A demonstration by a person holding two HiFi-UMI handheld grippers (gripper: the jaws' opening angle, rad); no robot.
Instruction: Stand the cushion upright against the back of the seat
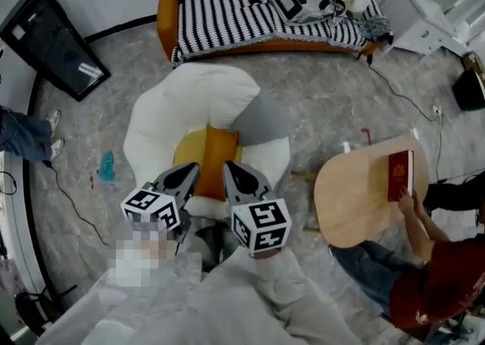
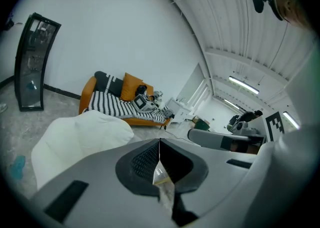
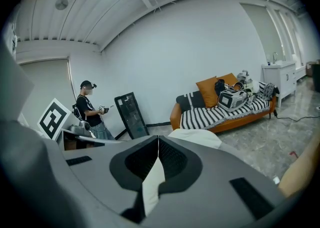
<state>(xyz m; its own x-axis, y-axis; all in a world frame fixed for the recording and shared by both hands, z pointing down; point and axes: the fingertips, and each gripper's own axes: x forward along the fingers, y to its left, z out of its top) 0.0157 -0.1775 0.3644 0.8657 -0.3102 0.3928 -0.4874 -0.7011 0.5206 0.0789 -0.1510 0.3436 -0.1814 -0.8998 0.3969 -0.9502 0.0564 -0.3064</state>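
Observation:
An orange cushion (image 1: pixel 217 158) rests on the white padded seat (image 1: pixel 193 101) in the middle of the head view, with the seat's puffy back behind it. My left gripper (image 1: pixel 191 170) is over the cushion's left part and my right gripper (image 1: pixel 229 169) over its right edge. Whether either one touches the cushion I cannot tell. In the left gripper view the left gripper (image 2: pixel 159 144) has its jaws meeting along a thin line, and the white seat (image 2: pixel 80 134) lies beyond. The right gripper (image 3: pixel 158 139) in its own view is likewise shut, with nothing pinched at the tips.
An orange sofa (image 1: pixel 168 10) with a striped blanket (image 1: pixel 250 21) and a black-and-white device (image 1: pixel 299 1) stands at the far wall. A black framed panel (image 1: pixel 49 40) leans at left. At right a person's hand rests by a red book (image 1: pixel 399 174) on a round wooden table (image 1: pixel 356 199). A cable (image 1: pixel 402 97) crosses the floor.

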